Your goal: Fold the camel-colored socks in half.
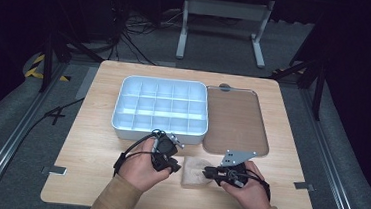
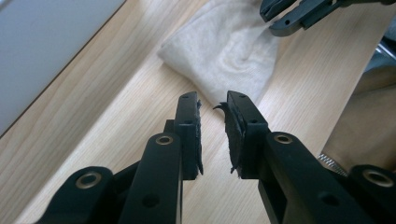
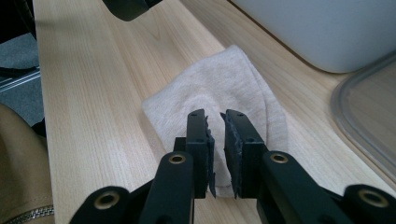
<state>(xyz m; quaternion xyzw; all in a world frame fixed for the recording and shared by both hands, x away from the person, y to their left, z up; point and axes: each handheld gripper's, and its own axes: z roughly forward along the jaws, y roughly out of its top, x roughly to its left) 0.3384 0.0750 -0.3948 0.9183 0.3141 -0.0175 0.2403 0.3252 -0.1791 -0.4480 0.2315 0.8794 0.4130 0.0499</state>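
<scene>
Lab, dark curtains, floor cables (image 1: 134,35), metal rails (image 1: 10,141)

Light: bright overhead on the desk (image 1: 96,127), surroundings dark.
Shadows: soft.
Focus: both gripper views slightly blurred up close.

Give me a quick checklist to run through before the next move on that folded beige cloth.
1. Cloth flat on the table: ok.
2. Left tool free of the cloth, jaws slightly apart: ok.
3. Right tool over the cloth, nothing pinched between its jaws: ok.
4. Right tool touching the cloth: cannot tell.
5. Compartment box within reach behind the cloth: ok.
6. Lid lying beside the box: ok.
</scene>
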